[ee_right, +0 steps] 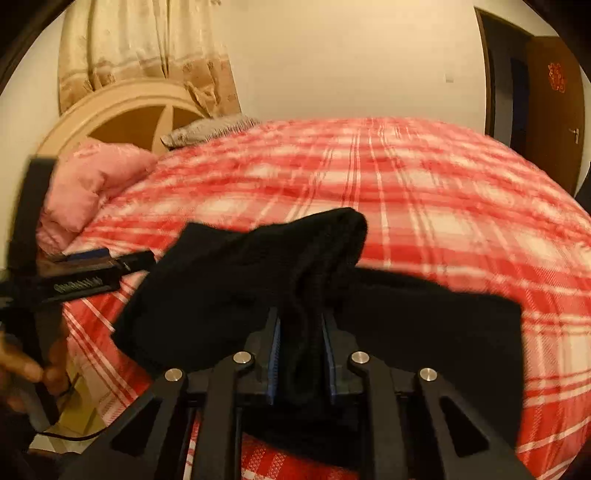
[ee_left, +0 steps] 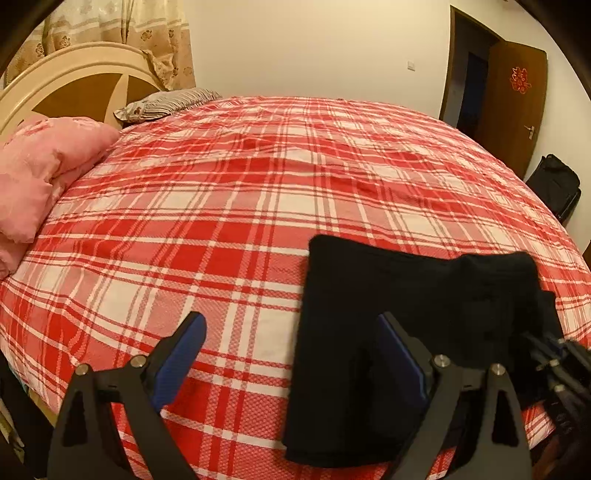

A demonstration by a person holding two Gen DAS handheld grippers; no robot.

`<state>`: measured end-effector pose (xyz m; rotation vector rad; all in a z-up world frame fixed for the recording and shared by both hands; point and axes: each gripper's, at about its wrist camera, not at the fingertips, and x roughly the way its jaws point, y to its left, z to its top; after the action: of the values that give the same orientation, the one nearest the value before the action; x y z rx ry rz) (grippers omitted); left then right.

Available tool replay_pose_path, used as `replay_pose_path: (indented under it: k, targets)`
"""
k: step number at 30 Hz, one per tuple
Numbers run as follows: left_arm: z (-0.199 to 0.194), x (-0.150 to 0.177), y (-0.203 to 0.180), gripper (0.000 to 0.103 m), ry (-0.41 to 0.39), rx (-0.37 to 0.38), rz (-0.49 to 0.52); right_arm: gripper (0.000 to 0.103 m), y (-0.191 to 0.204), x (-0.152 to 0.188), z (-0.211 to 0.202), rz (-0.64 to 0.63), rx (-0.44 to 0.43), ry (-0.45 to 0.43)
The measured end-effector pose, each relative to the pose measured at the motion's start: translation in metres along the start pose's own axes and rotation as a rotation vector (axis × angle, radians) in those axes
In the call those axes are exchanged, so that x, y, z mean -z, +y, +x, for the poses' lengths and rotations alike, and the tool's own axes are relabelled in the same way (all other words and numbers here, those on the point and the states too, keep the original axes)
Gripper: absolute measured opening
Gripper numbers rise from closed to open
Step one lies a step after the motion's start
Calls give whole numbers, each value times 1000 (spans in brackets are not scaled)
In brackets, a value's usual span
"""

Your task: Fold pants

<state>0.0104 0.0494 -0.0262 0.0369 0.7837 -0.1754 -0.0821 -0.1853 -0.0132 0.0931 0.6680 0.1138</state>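
We are working at a bed (ee_left: 236, 206) spread with a red and white plaid sheet, a cream headboard (ee_left: 74, 88) and patterned curtain (ee_left: 122, 33) behind it and a brown door (ee_left: 517, 107) ajar at the far right. The black pants (ee_left: 388, 325) lie on the near edge of the bed, already gathered into a short, thick stack rather than stretched out, so we judge the folding well advanced. Our right gripper (ee_right: 301, 354) is clamped on a bunched ridge of the cloth, which rises in a hump ahead of its fingers, while our left gripper (ee_left: 291, 350) stands wide apart and holds nothing, one blue pad over the bare sheet and the other over the pants' left edge. What seems left is to lay that lifted portion over, flatten it and square the edges; whether another fold is due we cannot tell. Around us sit a pink quilt (ee_left: 40, 173) and a striped pillow (ee_left: 166, 103) near the headboard, well apart from the pants, and a dark bag (ee_left: 554, 184) by the wall. Nothing blocks the open sheet beyond.
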Motion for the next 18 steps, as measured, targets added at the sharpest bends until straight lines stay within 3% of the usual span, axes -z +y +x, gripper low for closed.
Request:
replay_pose_path:
  k: [5, 9, 13, 18]
  targets:
    - [-4, -5, -1, 95, -18, 1, 6, 20, -28, -10, -42, 4, 23, -57]
    - [0, -5, -13, 95, -5, 9, 33, 20, -73, -3, -62, 68, 48, -38]
    - [4, -3, -31, 95, 8, 31, 71, 20, -106, 17, -60, 136, 66, 16]
    - [11, 5, -58, 95, 38, 48, 136, 22, -120, 51, -33, 167, 105, 64]
